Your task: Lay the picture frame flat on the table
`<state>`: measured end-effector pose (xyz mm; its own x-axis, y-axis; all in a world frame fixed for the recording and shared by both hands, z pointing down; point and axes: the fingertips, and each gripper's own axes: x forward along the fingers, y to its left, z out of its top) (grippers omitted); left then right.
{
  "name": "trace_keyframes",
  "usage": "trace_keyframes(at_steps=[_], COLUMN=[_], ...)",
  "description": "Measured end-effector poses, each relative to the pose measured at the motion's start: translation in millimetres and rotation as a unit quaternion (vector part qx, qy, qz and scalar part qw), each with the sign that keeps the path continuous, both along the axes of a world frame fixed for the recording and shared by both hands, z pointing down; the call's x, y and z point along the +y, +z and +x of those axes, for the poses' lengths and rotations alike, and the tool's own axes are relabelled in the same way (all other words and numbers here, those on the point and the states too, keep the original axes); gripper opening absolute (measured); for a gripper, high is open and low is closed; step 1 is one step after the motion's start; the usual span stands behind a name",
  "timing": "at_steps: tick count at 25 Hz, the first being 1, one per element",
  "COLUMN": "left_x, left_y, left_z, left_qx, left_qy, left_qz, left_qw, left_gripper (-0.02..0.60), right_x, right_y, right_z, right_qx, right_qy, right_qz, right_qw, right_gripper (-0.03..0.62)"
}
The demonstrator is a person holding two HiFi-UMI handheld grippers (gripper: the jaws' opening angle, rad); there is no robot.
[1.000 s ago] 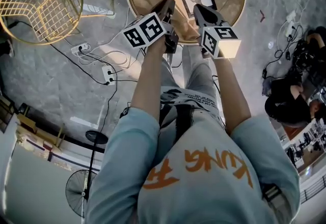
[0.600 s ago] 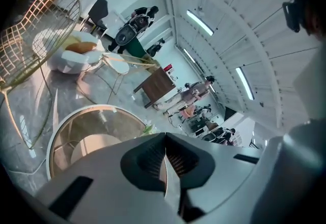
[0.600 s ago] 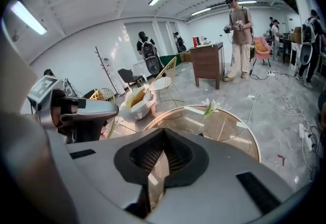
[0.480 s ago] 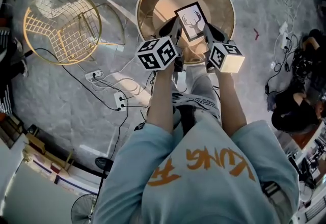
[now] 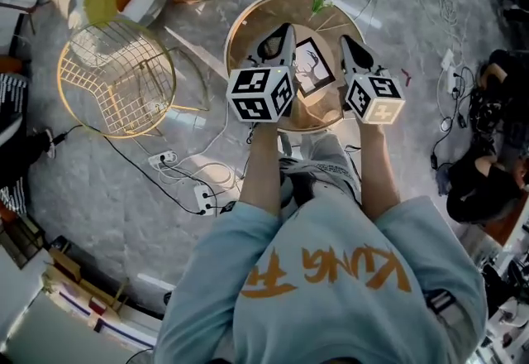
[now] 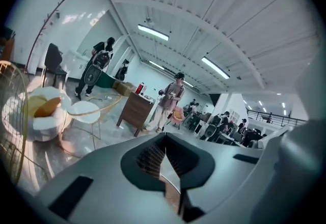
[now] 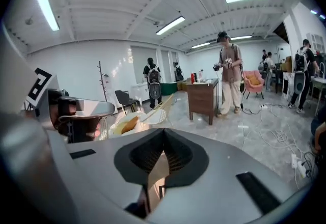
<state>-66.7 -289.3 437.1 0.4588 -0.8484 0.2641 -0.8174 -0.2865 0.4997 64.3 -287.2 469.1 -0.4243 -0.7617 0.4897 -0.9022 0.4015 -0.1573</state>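
Black-edged, with an antler drawing on white, the picture frame (image 5: 312, 66) sits on the round gold-rimmed desk (image 5: 285, 11), directly between the two tools. Its long axis runs away from the person with a slight lean, so its two long sides face the left gripper (image 5: 283, 31) and the right gripper (image 5: 346, 43). From this steep angle the whole picture face shows, which suggests it is lying face-up or close to it; whether it rests fully flat or leans back on a stand I cannot tell. The left gripper looks nearer, its body just beside the frame's left long edge, while a strip of bare desk shows between the frame and the right gripper. How high either one hovers above the desk is not clear. Both gripper views look out across the room rather than down, and in each the jaws are drawn together at the tips with nothing held, only a thin tan sliver showing low in the gap. Any further nudge or check would probably come inward from the sides, across the frame's short axis, most easily from the left.
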Motion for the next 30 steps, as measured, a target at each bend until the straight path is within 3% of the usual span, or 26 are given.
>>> trace_keyframes(at_steps=[6,12,17,23,30], left_x=[-29.9,-51.0,-61.1,-67.5,-75.5], left_y=[-54.1,-120.3,-155.0,-185.6,-189.5], left_z=[-9.4,-35.0,-33.2,-41.3,-44.2], left_qx=[-0.061,-0.124,-0.153,-0.18,-0.189], left_qy=[-0.006,-0.041,-0.052,-0.071,-0.082], left_qz=[0.051,0.119,0.156,0.186,0.195], left_qw=[0.9968,0.9843,0.9745,0.9635,0.9588], left_gripper=[0.021,0.021,0.021,0.021,0.021], right_x=[-36.8,-66.1,-84.4,-99.9,-107.1], right_y=[-55.3,-112.0,-151.2,-191.1,-203.2], right_z=[-6.6,-26.7,-21.0,-25.2,-32.2], right_qx=[-0.017,-0.025,0.024,0.009,0.001], right_qy=[-0.009,-0.03,-0.034,-0.041,-0.051], right_qz=[0.054,0.118,0.176,0.212,0.231], right_qw=[0.998,0.992,0.983,0.976,0.972], right_gripper=[-0.003,-0.003,-0.003,-0.003,-0.003])
